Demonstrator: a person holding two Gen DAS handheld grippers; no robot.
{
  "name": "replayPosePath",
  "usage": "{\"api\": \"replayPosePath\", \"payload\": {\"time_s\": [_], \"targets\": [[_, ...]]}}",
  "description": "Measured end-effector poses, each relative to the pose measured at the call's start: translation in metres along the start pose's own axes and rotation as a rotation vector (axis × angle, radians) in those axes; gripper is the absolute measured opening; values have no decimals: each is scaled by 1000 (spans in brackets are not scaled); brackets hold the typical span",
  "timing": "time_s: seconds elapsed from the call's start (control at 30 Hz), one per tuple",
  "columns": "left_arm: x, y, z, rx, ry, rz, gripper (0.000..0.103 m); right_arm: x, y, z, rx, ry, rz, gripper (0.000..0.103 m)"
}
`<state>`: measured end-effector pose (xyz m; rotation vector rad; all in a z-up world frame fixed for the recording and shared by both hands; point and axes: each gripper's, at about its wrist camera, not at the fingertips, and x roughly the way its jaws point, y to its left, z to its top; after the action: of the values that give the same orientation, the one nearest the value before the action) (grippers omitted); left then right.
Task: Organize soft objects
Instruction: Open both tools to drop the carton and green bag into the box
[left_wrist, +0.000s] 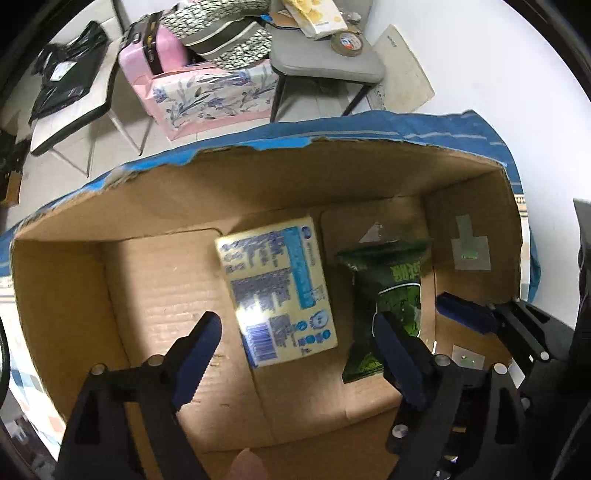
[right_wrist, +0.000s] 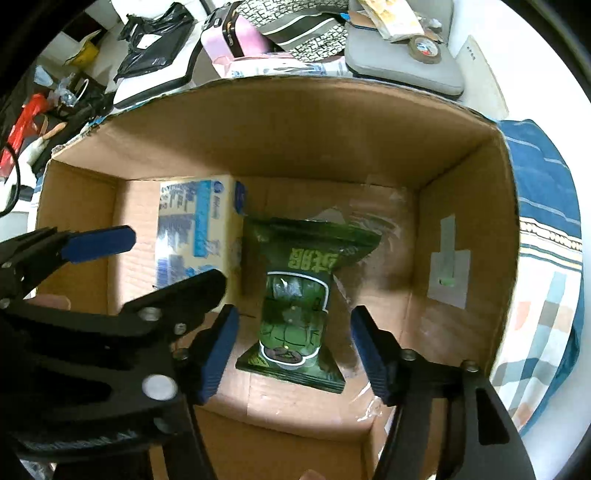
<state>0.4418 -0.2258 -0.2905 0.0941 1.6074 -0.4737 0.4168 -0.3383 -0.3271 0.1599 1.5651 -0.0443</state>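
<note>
In the left wrist view, the left hand-held gripper (left_wrist: 295, 350) fills the lower part of the frame, its blue-padded fingers spread wide apart and holding nothing. Between them, in the middle of the frame, a pale yellow tissue pack (left_wrist: 277, 291) with blue print lies flat on the floor of an open cardboard box (left_wrist: 258, 177). Just right of it, and close beside it, a dark green snack bag (left_wrist: 388, 295) also lies on the box floor. At the right edge, a blue pad and black linkage of the other tool poke in over the box rim.

In the right wrist view, the left tool's finger crosses the left side of the frame over the box. The tissue pack (right_wrist: 195, 236) sits in the upper left of the box floor, with the green bag (right_wrist: 295, 306) touching or nearly touching its right side, centre frame. The right hand-held gripper (right_wrist: 291, 350) hangs over the bag's near end with its jaws parted on either side, clamping nothing.

Judging from this, two soft items are already placed side by side in the box, so that part looks done. Whether more items wait outside cannot be told; the bench clutter at the top of both frames is not clearly part of the task.
</note>
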Motion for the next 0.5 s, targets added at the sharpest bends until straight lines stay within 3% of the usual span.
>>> {"api": "replayPosePath", "payload": {"time_s": [0.1, 0.17, 0.3, 0.5], "targets": [[-12, 7, -9, -46, -33, 6, 89, -4, 1, -9, 11, -5, 1, 76], [-17, 11, -18, -64, -59, 17, 93, -9, 4, -20, 15, -17, -15, 101], [-32, 16, -43, -82, -110, 40, 94, -17, 9, -42, 44, -43, -5, 103], [-69, 14, -84, -90, -230, 122, 94, -44, 24, -78, 69, -130, -64, 103]]}}
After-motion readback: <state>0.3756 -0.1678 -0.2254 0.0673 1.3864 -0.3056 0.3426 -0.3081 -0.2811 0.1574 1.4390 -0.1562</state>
